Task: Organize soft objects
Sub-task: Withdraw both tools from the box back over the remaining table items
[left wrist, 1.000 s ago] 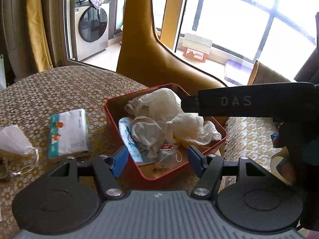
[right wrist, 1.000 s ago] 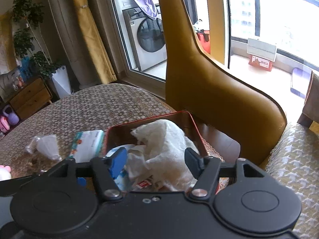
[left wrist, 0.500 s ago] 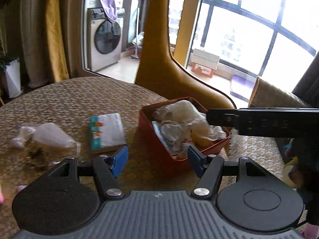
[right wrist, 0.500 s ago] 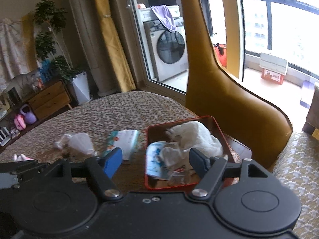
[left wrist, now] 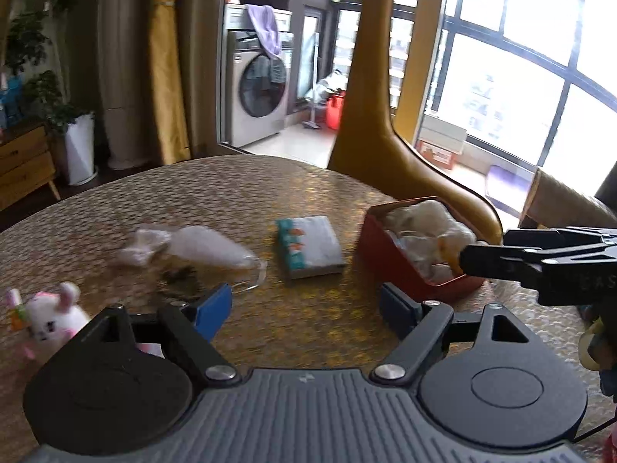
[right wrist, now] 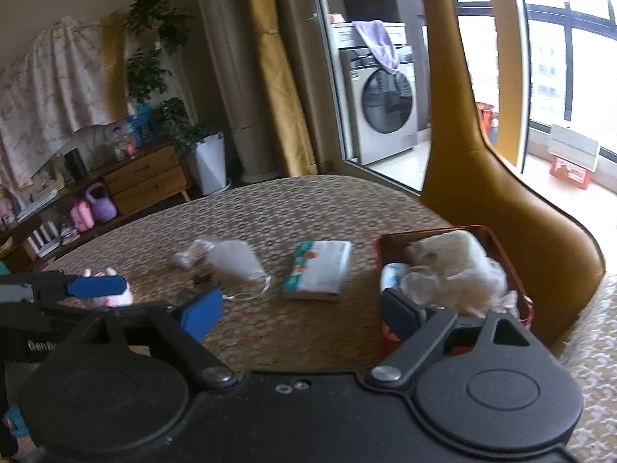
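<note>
A red tin (left wrist: 380,247) stuffed with white cloths (left wrist: 424,220) stands at the right side of the round table (left wrist: 250,189). To its left lie a tissue pack (left wrist: 308,247), a white face mask (left wrist: 204,249) and a small white bunny plush (left wrist: 50,318). My left gripper (left wrist: 304,308) hovers over bare tabletop in front of the pack, its jaws opening with nothing between them. My right gripper (right wrist: 300,312) is back from the tin (right wrist: 497,243) and the pack (right wrist: 318,270), its jaws also opening and empty. In the right wrist view a left finger (right wrist: 96,286) partly hides the plush (right wrist: 119,299).
A tan leather chair back (left wrist: 370,135) rises right behind the tin. A patterned seat cushion (right wrist: 594,347) lies past the table's right edge. Some dark crumbs (left wrist: 177,274) sit beside the mask. A washing machine and a wooden cabinet stand far behind.
Both grippers have drawn back and up from the red tin, and their jaws have widened. The mask, then the bunny plush, have come into view on the left.
</note>
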The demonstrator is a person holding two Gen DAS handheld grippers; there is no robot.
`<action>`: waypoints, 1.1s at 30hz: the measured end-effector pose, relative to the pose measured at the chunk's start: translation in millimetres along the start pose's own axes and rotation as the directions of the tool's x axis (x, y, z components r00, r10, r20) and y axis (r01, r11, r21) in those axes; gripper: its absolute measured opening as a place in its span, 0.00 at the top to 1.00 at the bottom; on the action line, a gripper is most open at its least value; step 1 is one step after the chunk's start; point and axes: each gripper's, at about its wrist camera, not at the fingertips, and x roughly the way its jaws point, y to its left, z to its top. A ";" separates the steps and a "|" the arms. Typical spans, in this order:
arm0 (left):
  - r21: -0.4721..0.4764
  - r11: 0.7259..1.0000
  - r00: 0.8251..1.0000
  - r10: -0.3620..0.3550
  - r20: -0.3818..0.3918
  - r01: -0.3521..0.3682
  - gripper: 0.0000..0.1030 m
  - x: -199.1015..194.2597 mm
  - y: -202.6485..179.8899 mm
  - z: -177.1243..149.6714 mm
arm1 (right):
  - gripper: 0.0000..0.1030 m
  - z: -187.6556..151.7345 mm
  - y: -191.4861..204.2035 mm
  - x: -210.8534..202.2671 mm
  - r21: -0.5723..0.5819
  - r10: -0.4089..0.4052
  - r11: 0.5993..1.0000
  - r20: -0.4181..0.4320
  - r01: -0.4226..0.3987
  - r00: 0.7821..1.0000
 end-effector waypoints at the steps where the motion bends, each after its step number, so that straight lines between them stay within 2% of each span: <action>1: -0.008 1.000 1.000 0.005 0.001 -0.005 0.18 -3.2 6.1 -1.8 | 0.12 -0.6 4.7 2.6 -0.002 0.010 1.000 -0.005 -0.010 1.000; 6: -0.059 0.998 0.999 0.039 0.012 -0.038 0.10 -15.1 44.5 -13.3 | 0.12 -5.7 24.8 9.6 -0.015 0.048 0.999 -0.016 -0.049 0.999; 12: -0.081 0.993 0.996 0.088 0.013 -0.087 0.08 -19.3 79.8 -23.8 | 0.12 -10.2 48.9 27.0 -0.046 0.069 0.996 -0.042 -0.070 0.997; 15: -0.095 0.991 0.995 0.095 0.012 -0.093 0.01 -17.7 93.6 -30.2 | 0.12 -11.5 58.0 36.8 -0.056 0.073 0.996 -0.056 -0.076 0.996; 20: -0.123 0.986 0.992 0.115 0.047 -0.108 0.01 -14.4 111.4 -44.0 | 0.12 -10.8 69.5 60.7 -0.057 0.082 0.995 -0.082 -0.087 0.993; 28: -0.144 0.984 0.994 0.109 0.027 -0.104 0.01 8.9 128.7 -58.0 | 0.12 -4.7 89.5 105.9 -0.087 0.106 0.989 -0.123 -0.117 0.987; 33: -0.112 0.987 0.993 0.118 0.018 -0.116 0.01 29.7 127.8 -66.8 | 0.12 -2.9 101.2 138.7 -0.111 0.115 0.985 -0.160 -0.134 0.980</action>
